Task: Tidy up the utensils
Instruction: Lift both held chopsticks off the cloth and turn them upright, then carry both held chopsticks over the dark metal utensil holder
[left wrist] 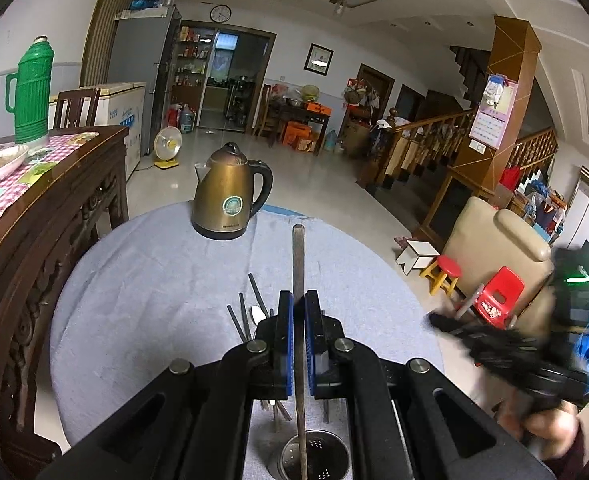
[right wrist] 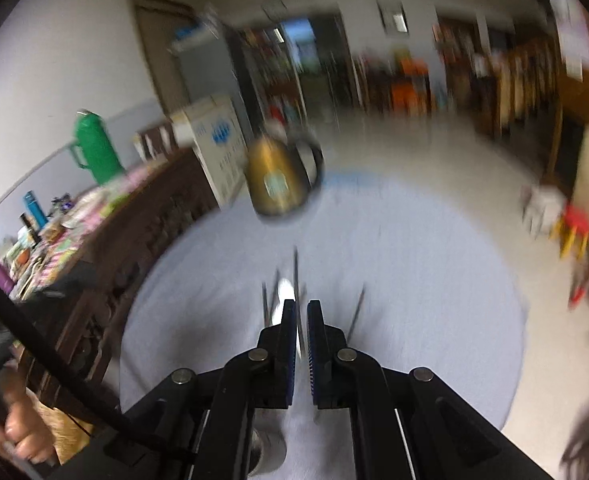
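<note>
In the left wrist view my left gripper (left wrist: 298, 300) is shut on a long dark chopstick (left wrist: 297, 256) that stands up between the blue pads. Its lower end runs down to the mouth of a perforated metal holder (left wrist: 318, 458) at the bottom edge. More dark chopsticks (left wrist: 243, 320) and a white spoon (left wrist: 257, 314) lie on the grey-blue cloth just beyond the fingers. The right wrist view is blurred. My right gripper (right wrist: 301, 308) is shut with nothing seen between its pads, above the spoon (right wrist: 284, 292) and loose chopsticks (right wrist: 357, 312). It also shows blurred as the right gripper (left wrist: 490, 340) at the right.
A gold electric kettle (left wrist: 230, 196) stands at the far side of the round clothed table (left wrist: 154, 280). A carved dark wooden table (left wrist: 54, 208) with a green thermos (left wrist: 32, 96) adjoins on the left. Red stools (left wrist: 498, 296) and a beige chair stand on the floor at the right.
</note>
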Action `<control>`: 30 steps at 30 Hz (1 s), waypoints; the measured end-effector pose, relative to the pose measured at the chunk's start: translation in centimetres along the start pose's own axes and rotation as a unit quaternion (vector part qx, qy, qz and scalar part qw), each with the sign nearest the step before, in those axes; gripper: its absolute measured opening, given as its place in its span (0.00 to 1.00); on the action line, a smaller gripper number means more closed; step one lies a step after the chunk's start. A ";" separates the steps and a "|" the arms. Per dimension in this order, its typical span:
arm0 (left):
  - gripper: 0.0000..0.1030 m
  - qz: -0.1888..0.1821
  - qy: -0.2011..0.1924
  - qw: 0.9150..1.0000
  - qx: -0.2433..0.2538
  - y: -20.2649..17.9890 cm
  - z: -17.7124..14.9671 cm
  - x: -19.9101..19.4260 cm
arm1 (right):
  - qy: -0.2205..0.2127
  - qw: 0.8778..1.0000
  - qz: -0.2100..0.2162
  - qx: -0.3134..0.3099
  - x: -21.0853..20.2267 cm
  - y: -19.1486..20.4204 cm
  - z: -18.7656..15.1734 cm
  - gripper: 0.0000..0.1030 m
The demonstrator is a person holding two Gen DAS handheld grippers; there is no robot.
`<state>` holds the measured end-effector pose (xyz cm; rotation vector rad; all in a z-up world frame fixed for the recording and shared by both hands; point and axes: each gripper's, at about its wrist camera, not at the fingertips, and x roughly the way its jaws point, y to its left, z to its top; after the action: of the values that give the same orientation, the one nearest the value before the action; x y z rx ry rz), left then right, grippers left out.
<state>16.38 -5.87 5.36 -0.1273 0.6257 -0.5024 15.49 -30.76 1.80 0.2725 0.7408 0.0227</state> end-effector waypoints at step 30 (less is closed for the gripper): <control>0.05 -0.034 0.049 0.998 -0.011 1.2 0.2 4.2 | 0.204 0.969 -0.118 0.069 27.7 -8.0 0.9 0.06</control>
<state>19.88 -6.83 2.97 -0.1454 0.7241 -0.5712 35.93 -35.49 -17.96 0.3158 1.1827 -0.2053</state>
